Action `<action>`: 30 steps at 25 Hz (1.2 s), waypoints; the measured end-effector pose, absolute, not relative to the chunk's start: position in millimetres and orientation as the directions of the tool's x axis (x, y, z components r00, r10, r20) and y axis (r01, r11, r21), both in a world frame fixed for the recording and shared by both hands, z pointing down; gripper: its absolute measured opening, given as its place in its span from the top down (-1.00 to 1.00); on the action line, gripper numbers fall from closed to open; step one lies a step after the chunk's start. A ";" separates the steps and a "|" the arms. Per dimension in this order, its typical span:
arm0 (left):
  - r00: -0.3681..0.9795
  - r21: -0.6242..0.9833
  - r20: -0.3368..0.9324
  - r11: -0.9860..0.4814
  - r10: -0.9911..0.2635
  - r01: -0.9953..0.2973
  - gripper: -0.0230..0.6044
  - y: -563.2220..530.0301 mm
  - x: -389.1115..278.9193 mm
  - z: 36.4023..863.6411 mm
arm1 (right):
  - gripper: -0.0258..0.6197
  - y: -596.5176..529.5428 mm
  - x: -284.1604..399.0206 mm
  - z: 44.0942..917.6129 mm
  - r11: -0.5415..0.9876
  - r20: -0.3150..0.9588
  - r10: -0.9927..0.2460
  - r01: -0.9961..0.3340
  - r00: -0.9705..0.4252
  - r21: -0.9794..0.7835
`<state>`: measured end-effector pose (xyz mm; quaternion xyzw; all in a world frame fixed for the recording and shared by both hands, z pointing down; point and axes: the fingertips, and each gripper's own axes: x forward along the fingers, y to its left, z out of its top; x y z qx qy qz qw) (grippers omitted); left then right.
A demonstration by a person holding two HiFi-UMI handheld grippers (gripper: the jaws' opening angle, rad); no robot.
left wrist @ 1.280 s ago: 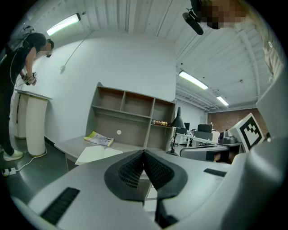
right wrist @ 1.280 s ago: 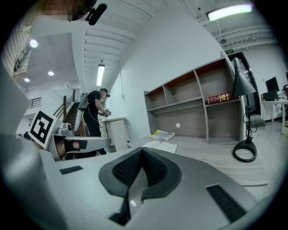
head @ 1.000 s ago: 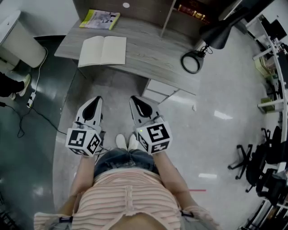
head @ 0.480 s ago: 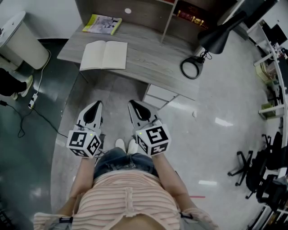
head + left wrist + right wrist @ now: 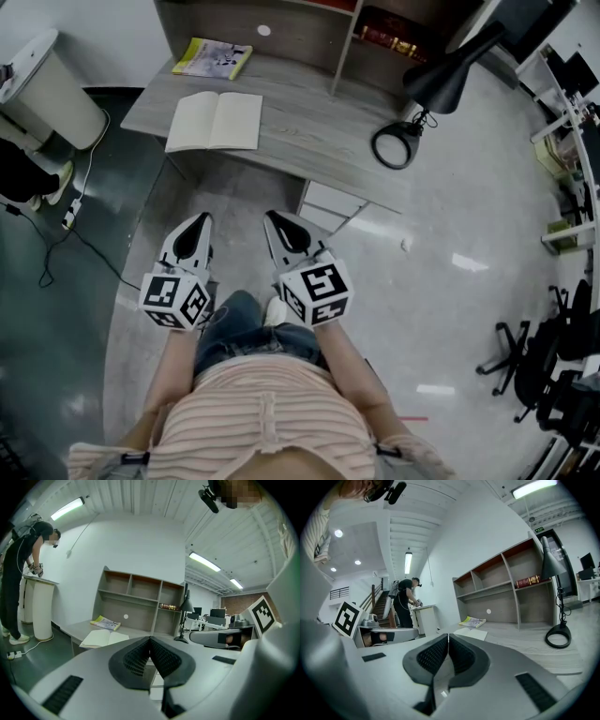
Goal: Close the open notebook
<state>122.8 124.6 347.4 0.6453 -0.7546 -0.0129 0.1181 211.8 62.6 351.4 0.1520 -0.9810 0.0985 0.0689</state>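
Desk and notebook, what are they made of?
The desk looks like wood or a wood-look laminate. It is grey and matte, with streaky grain lines. The notebook looks like paper, with plain cream pages lying open and flat.

Bright ceiling strip lights (image 5: 68, 509) glare off the floor (image 5: 466, 263); wide-angle edges bend strongly.

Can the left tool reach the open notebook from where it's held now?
Probably not yet: the left tool is shut, empty and held over the floor, short of the desk. Nothing stands between it and the open notebook near the desk's front edge; a step forward should do.
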 end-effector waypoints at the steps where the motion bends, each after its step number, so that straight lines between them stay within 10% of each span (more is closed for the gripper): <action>1: -0.143 0.169 0.160 0.169 -0.977 -0.971 0.89 123.9 123.9 346.4 | 0.86 62.1 212.9 350.6 0.935 0.163 -0.282 -0.309 -0.945 -0.173; 30: -0.183 0.187 0.203 0.221 -0.962 -0.957 0.89 46.6 -1.7 361.8 | 0.86 -20.9 117.6 368.1 0.922 0.254 -0.301 -0.348 -0.919 -0.169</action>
